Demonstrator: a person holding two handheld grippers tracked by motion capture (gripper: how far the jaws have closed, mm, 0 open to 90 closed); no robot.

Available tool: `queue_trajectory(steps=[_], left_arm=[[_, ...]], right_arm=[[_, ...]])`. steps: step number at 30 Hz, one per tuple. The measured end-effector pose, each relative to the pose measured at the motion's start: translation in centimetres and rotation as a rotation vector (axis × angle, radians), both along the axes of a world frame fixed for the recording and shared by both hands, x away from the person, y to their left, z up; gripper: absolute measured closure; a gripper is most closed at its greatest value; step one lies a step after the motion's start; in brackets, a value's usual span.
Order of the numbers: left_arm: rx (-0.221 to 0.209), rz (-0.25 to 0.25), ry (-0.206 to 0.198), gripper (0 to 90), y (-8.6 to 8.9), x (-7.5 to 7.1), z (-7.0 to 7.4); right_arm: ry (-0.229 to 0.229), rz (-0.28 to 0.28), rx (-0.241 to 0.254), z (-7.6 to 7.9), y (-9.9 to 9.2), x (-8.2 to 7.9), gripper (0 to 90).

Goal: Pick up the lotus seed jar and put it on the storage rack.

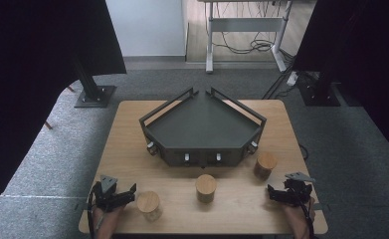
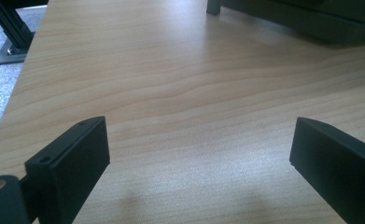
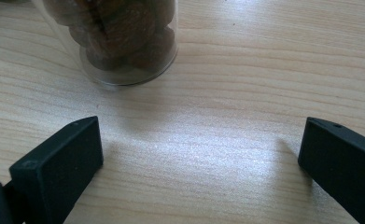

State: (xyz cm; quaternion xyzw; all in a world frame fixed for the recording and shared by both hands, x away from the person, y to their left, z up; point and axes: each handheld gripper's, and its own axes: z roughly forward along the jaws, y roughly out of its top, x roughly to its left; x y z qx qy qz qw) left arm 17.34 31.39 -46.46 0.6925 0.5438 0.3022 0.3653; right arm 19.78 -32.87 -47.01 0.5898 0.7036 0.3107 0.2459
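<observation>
Both left gripper (image 1: 125, 195) and right gripper (image 1: 276, 193) gape, empty; glass jar (image 3: 119, 42) looks smooth, breakable; grasp mid-body, gently

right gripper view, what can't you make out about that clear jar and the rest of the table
- Clear glass jar of brown lumps: its top and lid are cut off by the right gripper view's upper edge; what the lumps are is unclear.
- Three wood-lidded jars: too small in the high view to read their contents.
- Dark grey angular tray: cropped by the left gripper view's top edge.
</observation>
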Motion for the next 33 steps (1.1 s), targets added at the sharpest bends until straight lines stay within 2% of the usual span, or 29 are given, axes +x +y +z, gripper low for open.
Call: queue_trajectory(steps=[16, 21, 33], left_arm=[[-0.052, -0.011, -0.075, 5.2, 0.8, -1.3, 0.3], [-0.06, -0.024, -0.106, 5.4, 0.9, -1.8, 0.5], [-0.066, -0.047, -0.143, 5.7, 0.9, -2.4, 0.7]], right_arm=[[0.0, 0.016, 0.0, 0.0, -0.1, 0.0, 0.0], [0.0, 0.017, 0.0, 0.0, -0.1, 0.0, 0.0], [0.0, 0.018, 0.0, 0.0, -0.1, 0.0, 0.0]])
